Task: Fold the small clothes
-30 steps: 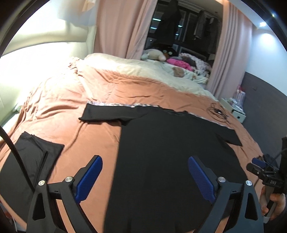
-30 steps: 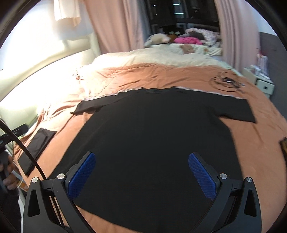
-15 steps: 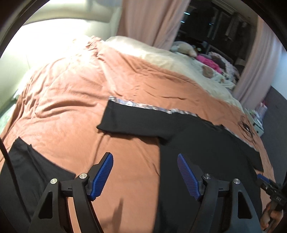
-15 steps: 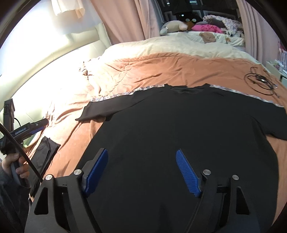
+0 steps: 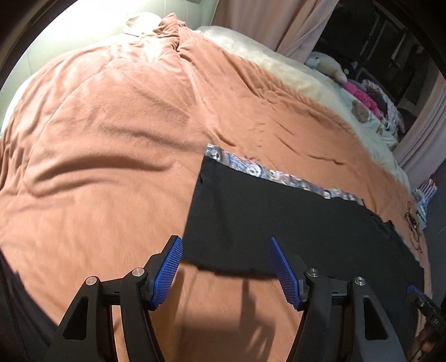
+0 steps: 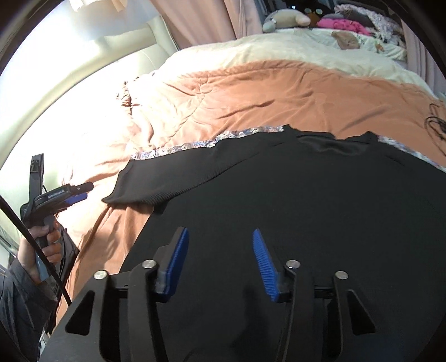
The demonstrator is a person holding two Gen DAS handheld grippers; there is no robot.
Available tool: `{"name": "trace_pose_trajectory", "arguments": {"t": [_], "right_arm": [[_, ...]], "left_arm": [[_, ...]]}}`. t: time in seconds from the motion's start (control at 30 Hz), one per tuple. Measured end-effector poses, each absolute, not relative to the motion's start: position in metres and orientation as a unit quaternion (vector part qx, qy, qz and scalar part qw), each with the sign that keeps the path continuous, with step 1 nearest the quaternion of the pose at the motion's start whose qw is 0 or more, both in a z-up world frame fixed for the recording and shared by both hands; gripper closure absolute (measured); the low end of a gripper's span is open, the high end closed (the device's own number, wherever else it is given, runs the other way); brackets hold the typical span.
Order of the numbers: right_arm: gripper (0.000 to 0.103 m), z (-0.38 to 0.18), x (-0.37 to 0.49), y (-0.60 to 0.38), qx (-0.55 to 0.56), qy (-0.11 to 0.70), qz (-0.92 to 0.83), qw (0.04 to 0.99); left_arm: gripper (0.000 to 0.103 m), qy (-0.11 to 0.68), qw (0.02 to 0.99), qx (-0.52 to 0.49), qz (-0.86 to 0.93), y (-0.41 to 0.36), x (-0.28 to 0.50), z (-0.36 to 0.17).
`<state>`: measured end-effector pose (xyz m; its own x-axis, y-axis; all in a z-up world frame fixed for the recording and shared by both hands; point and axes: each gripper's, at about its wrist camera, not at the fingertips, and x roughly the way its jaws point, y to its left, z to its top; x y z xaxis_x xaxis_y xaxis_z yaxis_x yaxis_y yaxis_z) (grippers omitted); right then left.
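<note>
Toward the left edge of the bed, the left tool (image 5: pixel 225 267), a black frame with two ribbed blue pads, is spread wide and grips nothing; it hangs over the cuff end of the left sleeve (image 5: pixel 237 211) of a black short-sleeved T-shirt (image 6: pixel 306 208), one pad above the bare cover and the other above the dark cloth. In the right wrist view the same left tool (image 6: pixel 79 192) shows at the far left, held in the person's left hand (image 6: pixel 46 242) beside the bed's edge, clear of the sleeve tip. The T-shirt lies spread flat across the rumpled salmon-orange quilted bed cover (image 5: pixel 111 139), collar toward the head of the bed and sleeves reaching out sideways. A narrow band of blue-and-white patterned fabric (image 5: pixel 251 167) peeks out along the upper edge of the sleeve and shoulder, touching the shirt. The right tool (image 6: pixel 220 261), matching in build, is also spread with nothing between its pads, and hovers over the middle of the shirt's body. Beyond the orange cover a cream blanket (image 6: pixel 278 50) runs across the head of the bed, with a plush toy (image 6: pixel 284 21) and pink garments (image 6: pixel 340 25) heaped behind it. A tangle of black cable (image 6: pixel 436 124) rests near the right edge of the bed.
</note>
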<state>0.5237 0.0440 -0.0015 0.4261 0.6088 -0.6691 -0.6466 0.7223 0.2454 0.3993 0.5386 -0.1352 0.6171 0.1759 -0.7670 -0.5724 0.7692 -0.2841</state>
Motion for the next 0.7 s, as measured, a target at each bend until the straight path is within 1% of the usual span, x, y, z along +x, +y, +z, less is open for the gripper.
{"name": "trace_pose_trajectory", "arguments": {"t": [0.13, 0.23, 0.3, 0.37, 0.4, 0.43, 0.47, 0.57, 0.7], "right_arm": [[0.068, -0.013, 0.548, 0.075, -0.029, 0.391, 0.374, 0.84], [0.07, -0.025, 0.568, 0.096, -0.018, 0.405, 0.37, 0.836], [0.071, -0.033, 0.58, 0.107, -0.008, 0.413, 0.368, 0.833], [0.075, -0.04, 0.59, 0.116, 0.004, 0.423, 0.368, 0.828], [0.077, -0.042, 0.594, 0.121, 0.008, 0.427, 0.369, 0.826], [0.08, -0.044, 0.595, 0.127, 0.013, 0.43, 0.371, 0.823], [0.084, -0.046, 0.598, 0.133, 0.016, 0.432, 0.372, 0.821], [0.09, -0.053, 0.602, 0.154, 0.025, 0.441, 0.382, 0.812], [0.09, -0.063, 0.604, 0.188, 0.028, 0.447, 0.396, 0.802]], "left_arm": [[0.036, 0.388, 0.855, -0.266, 0.22, 0.563, 0.42, -0.158], [0.037, 0.404, 0.844, -0.266, 0.229, 0.578, 0.437, -0.179], [0.049, 0.407, 0.839, -0.289, 0.214, 0.585, 0.443, -0.189], [0.072, 0.411, 0.839, -0.296, 0.199, 0.586, 0.448, -0.194], [0.08, 0.416, 0.84, -0.285, 0.2, 0.584, 0.45, -0.193], [0.092, 0.42, 0.841, -0.28, 0.196, 0.583, 0.451, -0.193], [0.094, 0.419, 0.842, -0.281, 0.191, 0.583, 0.451, -0.19], [0.095, 0.401, 0.854, -0.272, 0.189, 0.58, 0.449, -0.171], [0.095, 0.385, 0.869, -0.253, 0.182, 0.573, 0.452, -0.141]]}}
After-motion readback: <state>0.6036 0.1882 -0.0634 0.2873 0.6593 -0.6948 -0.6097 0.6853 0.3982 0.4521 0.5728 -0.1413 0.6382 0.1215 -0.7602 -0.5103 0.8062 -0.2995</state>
